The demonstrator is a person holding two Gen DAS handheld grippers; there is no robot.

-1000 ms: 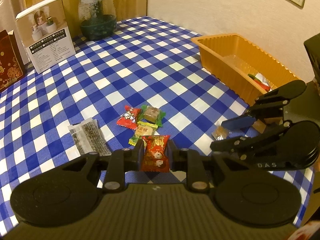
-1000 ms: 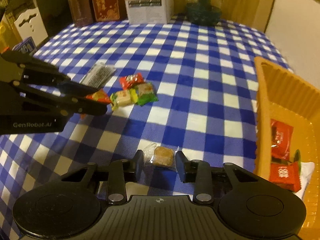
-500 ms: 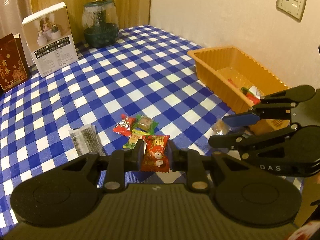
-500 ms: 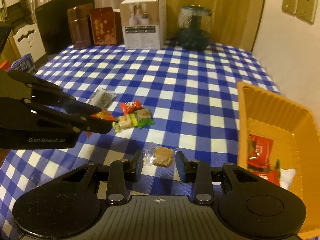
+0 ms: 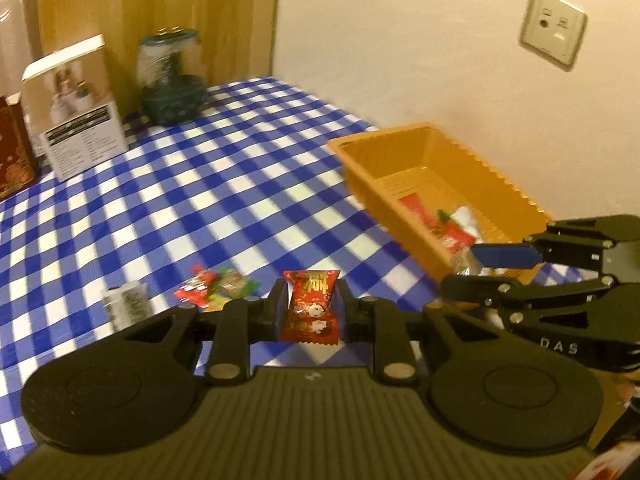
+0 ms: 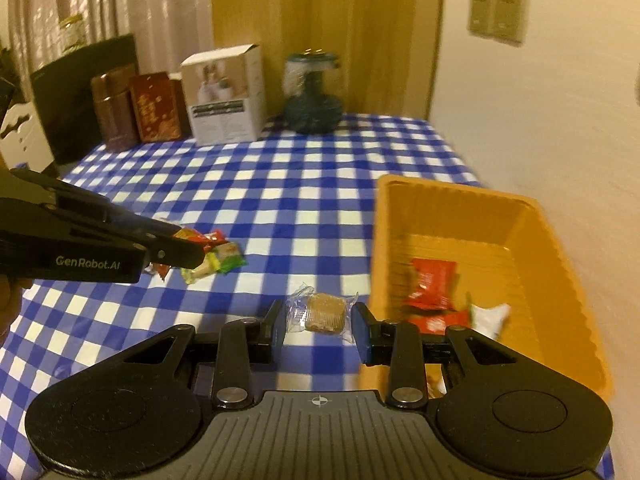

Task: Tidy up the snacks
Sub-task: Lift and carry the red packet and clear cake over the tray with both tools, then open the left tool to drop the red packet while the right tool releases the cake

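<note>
The red foil candy packet [image 5: 311, 304] is pinched in the left gripper [image 5: 310, 308], and the clear-wrapped brown biscuit [image 6: 322, 312] in the right gripper [image 6: 320, 318], both above the blue-and-white checked tablecloth [image 6: 304, 184]. Carry each over the orange plastic tray [image 6: 560, 240] before releasing, low enough to avoid bouncing. Loose sweets [image 6: 220, 258] lie mid-table; boxes line the far curtain.

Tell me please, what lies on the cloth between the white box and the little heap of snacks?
Nothing lies there: between the white box and the loose snacks only bare checked tablecloth shows, most clearly in the right wrist view.
</note>
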